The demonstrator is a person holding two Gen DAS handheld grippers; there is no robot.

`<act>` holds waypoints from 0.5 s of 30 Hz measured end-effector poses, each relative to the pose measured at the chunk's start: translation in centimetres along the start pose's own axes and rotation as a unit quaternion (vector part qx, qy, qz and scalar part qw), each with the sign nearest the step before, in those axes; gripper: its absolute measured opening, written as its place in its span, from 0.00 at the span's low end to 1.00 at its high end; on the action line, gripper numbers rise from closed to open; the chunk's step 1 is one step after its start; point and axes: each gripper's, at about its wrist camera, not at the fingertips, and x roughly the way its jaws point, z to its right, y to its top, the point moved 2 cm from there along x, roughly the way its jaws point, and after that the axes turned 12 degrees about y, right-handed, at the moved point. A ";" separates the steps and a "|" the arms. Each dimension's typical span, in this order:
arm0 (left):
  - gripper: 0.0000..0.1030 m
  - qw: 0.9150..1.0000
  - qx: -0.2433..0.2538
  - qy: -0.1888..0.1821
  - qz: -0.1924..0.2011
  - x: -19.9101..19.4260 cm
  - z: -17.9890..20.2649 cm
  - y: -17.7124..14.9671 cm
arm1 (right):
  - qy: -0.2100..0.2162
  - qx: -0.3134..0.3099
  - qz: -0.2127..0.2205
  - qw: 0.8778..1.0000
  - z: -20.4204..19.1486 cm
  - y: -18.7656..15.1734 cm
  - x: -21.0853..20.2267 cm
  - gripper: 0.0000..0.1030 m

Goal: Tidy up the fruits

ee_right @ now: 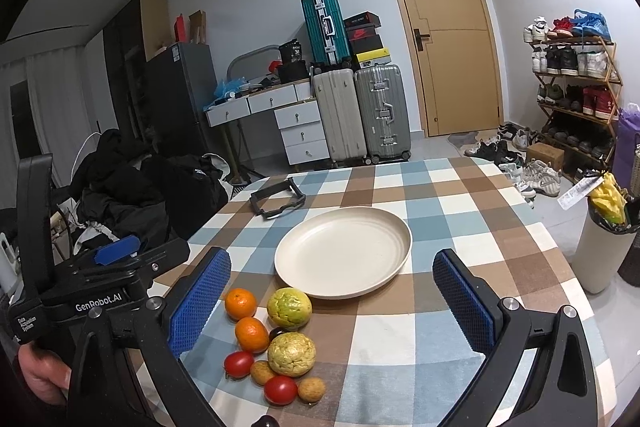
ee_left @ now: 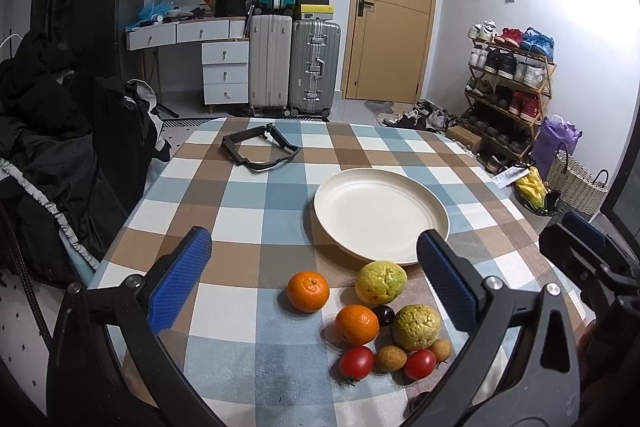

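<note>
Both tools hang above the near edge of the checked worktop, each with its blue-padded fingers spread wide and nothing between them. The left tool frames the fruit pile, while the right tool frames the cream plate, which holds no fruit. The fruits lie bunched on the cloth just in front of the plate's near rim: two oranges side by side, the far yellow-green guava nearly touching the plate, and the near guava closer to the cameras. A small dark fruit is wedged between the near orange and the guavas. Nearest the worktop's edge sit two red tomatoes and two small brown fruits. A black plastic frame lies on the far left of the worktop, well apart from the plate.
</note>
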 end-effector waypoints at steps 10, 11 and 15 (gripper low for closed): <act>0.99 1.000 0.000 0.001 0.003 -0.1 0.0 0.1 | 0.004 0.000 0.002 1.000 0.2 -0.3 -0.2 1.00; 0.99 1.000 0.001 0.002 0.005 -0.2 0.0 0.2 | 0.004 -0.001 0.002 1.000 0.1 -0.2 -0.2 1.00; 0.99 1.000 0.002 0.003 0.006 -0.2 -0.1 0.4 | 0.006 -0.001 0.002 1.000 0.1 -0.2 -0.2 1.00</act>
